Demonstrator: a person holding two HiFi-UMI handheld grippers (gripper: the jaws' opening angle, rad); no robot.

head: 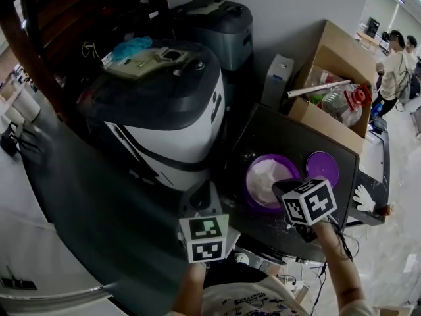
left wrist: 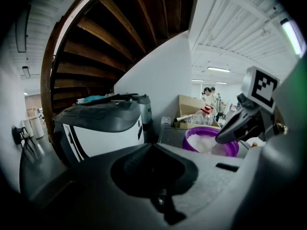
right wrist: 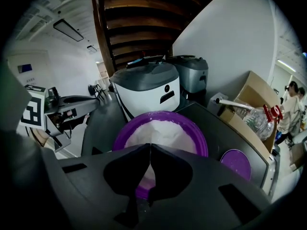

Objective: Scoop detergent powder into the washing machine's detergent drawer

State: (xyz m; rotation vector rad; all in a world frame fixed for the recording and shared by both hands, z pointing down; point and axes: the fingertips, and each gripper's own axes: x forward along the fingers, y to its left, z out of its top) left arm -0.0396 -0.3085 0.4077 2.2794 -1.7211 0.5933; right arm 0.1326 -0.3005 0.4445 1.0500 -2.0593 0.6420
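Scooping looks barely begun: the right gripper point(right wrist: 149, 145), jaws together on nothing visible, points into the purple tub point(right wrist: 200, 139) of powder point(right wrist: 160, 133) right of the washing machine point(right wrist: 148, 87), the left gripper point(left wrist: 153, 145) also closed and empty, so a dip into the powder seems next.

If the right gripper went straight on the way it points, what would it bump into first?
Most likely the white powder heaped in the purple tub. The right gripper, jaws together, points right at it. How far above the powder it sits is hard to judge.
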